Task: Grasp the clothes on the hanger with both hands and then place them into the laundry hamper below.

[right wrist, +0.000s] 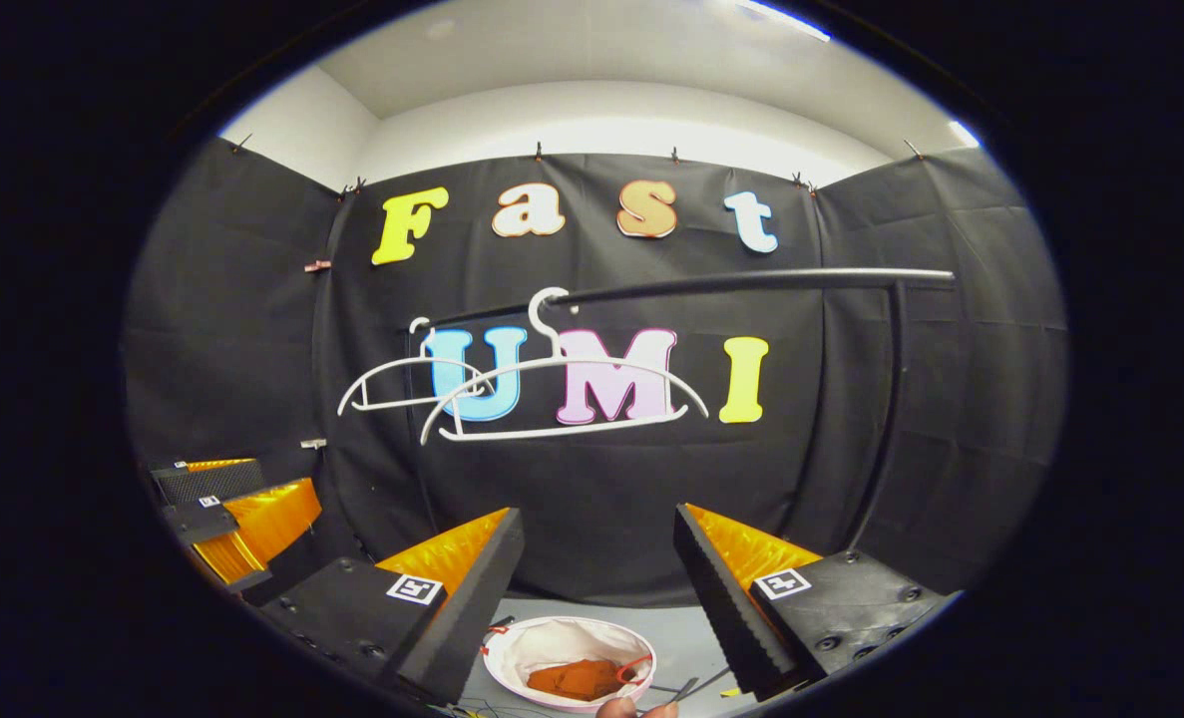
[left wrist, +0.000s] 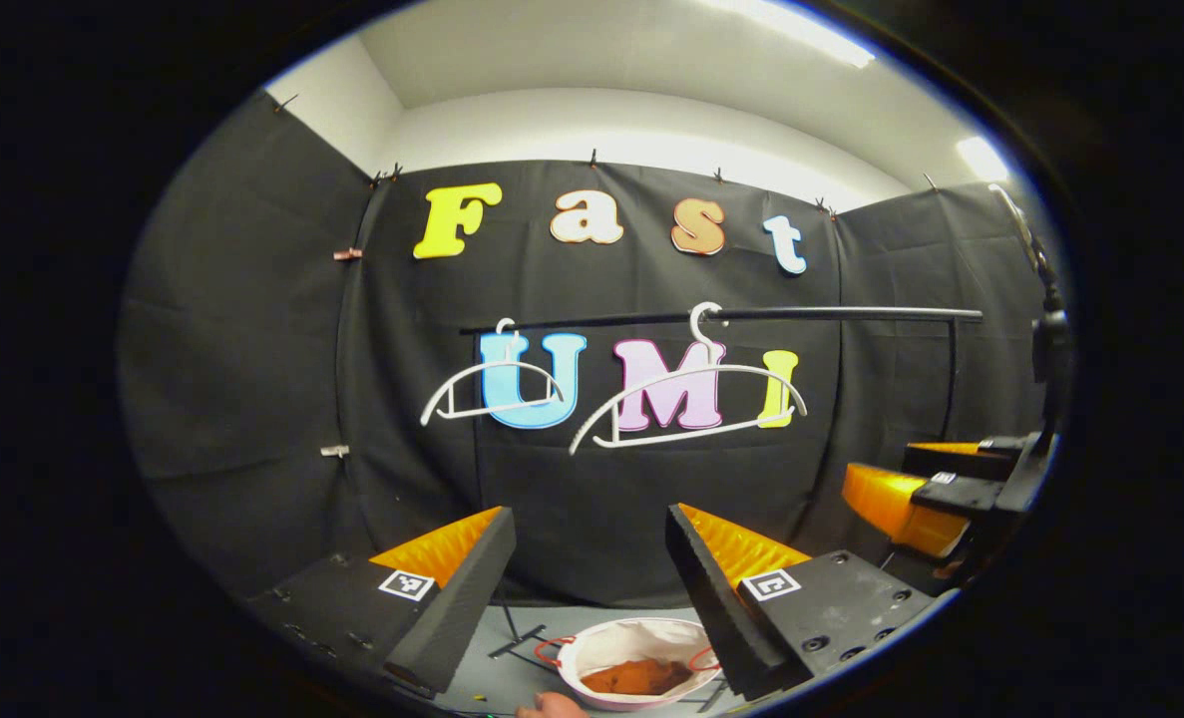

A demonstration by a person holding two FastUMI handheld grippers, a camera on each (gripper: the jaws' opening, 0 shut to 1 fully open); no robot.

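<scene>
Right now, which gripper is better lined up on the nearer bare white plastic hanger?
Right, probably: white plastic hanger hangs nearly centred ahead of right gripper, off to one side of left gripper.

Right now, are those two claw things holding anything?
Left gripper: open, holding nothing.
Right gripper: open, holding nothing.

White hangers (left wrist: 686, 404), black rail (left wrist: 721, 316), orange-brown clothes (left wrist: 636, 677) in a white hamper (left wrist: 592, 643).
</scene>
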